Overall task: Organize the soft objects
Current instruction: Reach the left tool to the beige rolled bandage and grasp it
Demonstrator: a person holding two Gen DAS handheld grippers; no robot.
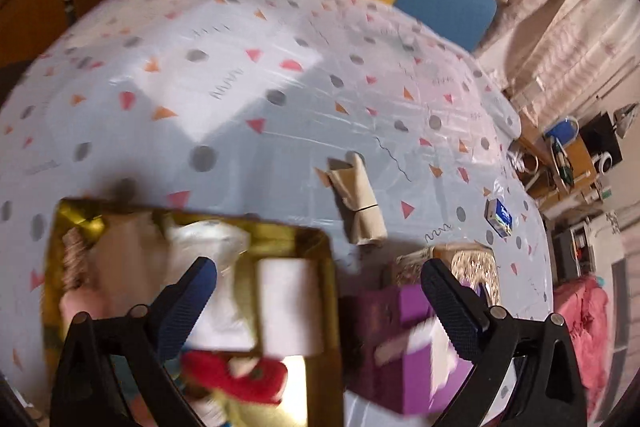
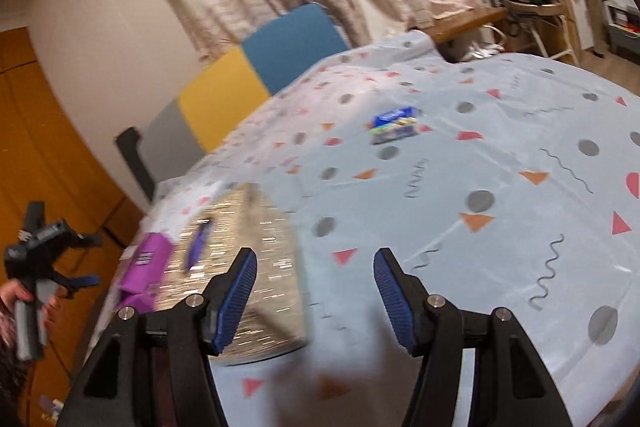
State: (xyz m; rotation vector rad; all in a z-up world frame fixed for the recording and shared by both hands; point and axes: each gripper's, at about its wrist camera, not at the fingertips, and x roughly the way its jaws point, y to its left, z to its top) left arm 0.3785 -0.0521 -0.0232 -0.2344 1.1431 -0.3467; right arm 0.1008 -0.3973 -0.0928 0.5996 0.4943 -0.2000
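Fingers of the left gripper (image 1: pixel 320 291) stand spread as wide as they go, with nothing pinched between them; they hang above the gold box (image 1: pixel 312 239) at seven o'clock in the left wrist view. Inside that box lie white folded cloths (image 1: pixel 288 307), and a red plush toy (image 1: pixel 240 379) sits at its near edge, though blur hides finer detail. A purple box (image 1: pixel 416 371) stands just beside the gold one toward five o'clock. A rolled beige cloth (image 1: pixel 358 203) rests on the patterned worktop (image 1: pixel 248 79) near the centre, well apart from a small blue tissue pack (image 1: pixel 500 217) at three o'clock. The right gripper (image 2: pixel 316 295) is partly open and empty, over bare worktop, with a glittery box (image 2: pixel 256 267) at its nine o'clock side. A hand (image 2: pixel 24 295) at far nine o'clock in the right wrist view grips the left gripper's handle.
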